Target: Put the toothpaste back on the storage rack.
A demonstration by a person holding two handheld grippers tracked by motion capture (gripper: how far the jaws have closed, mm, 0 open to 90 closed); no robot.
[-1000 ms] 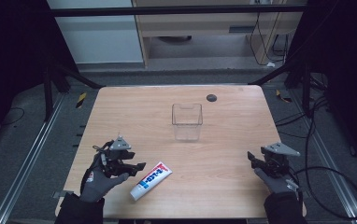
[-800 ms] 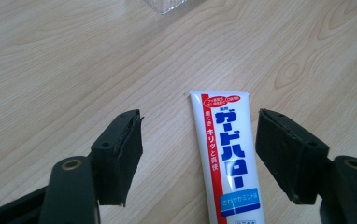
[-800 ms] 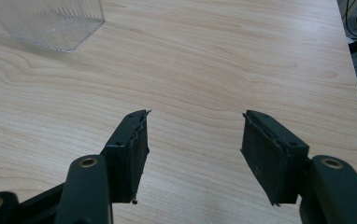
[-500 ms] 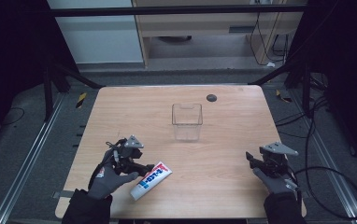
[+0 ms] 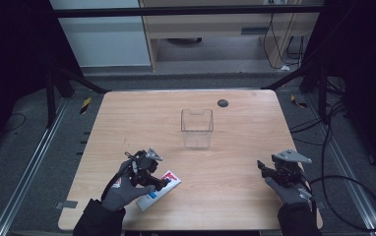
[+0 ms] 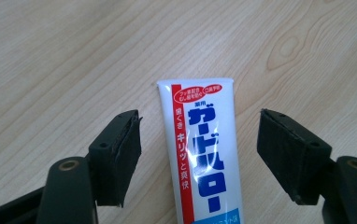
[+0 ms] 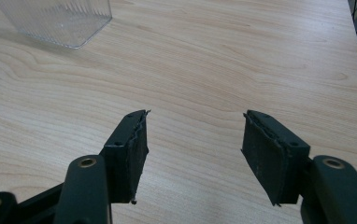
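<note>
Left claw [image 6: 197,156] wide open astride the tube [image 6: 202,158], gripping nothing; right claw [image 7: 193,156] open, idle. Close off-centre and you'll squirt the tube sideways.

The tube [image 5: 159,190] lies on the table [image 5: 235,196], near-left of the central clear box [image 5: 196,128].

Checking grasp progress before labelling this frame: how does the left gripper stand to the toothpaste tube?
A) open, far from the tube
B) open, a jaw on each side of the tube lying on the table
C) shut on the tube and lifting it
B: in the left gripper view the left gripper is open, with the toothpaste tube flat on the table between its jaws, gaps showing on both sides.
</note>
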